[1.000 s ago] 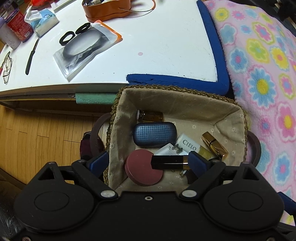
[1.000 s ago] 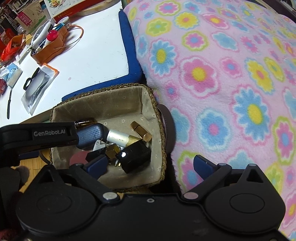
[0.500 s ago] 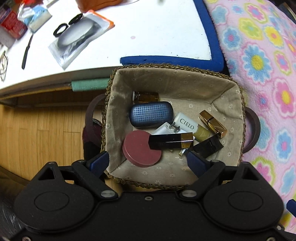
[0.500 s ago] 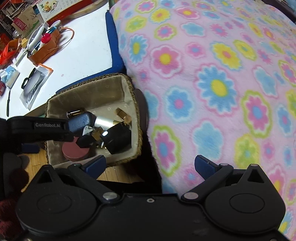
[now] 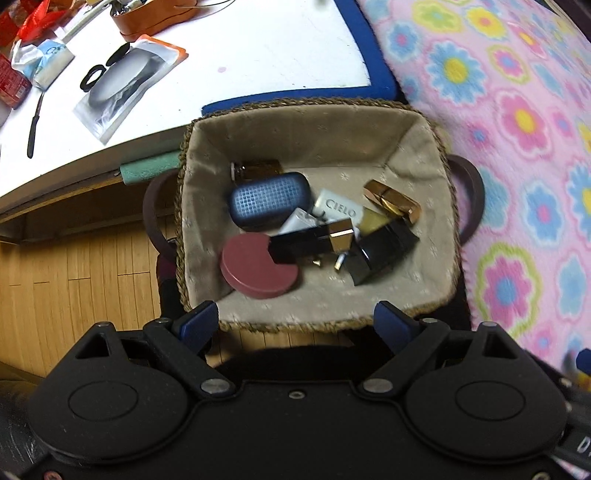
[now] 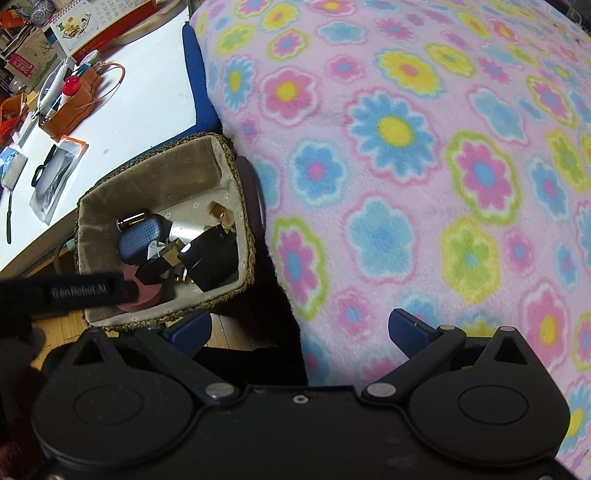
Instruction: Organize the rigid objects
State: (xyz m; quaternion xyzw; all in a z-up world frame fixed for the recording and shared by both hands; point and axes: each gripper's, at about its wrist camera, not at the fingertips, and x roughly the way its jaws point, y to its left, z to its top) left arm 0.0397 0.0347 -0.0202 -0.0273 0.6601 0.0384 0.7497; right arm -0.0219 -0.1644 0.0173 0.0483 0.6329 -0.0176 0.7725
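A woven basket [image 5: 436,140] with a cloth lining holds several rigid objects: a blue case [image 5: 271,199], a round maroon tin [image 5: 255,271], a black and gold tube [image 5: 314,240], a gold tube [image 5: 391,201], a black box [image 5: 384,251] and a white CIELO box [image 5: 338,208]. My left gripper [image 5: 295,325] is open and empty, above the basket's near rim. My right gripper [image 6: 299,330] is open and empty, over the edge of the flowered blanket [image 6: 424,147], right of the basket [image 6: 236,177]. The left gripper's body [image 6: 74,291] shows in the right wrist view.
A white table [image 5: 258,44] with a blue edge stands behind the basket, bearing an orange pouch [image 5: 155,18], a plastic bag [image 5: 125,81], black rings and a pen. Wooden floor [image 5: 74,277] lies to the left. The blanket [image 5: 517,147] fills the right.
The black and gold tube was between my left gripper's fingers; it now lies in the basket. Both grippers have drawn back and up from the basket.
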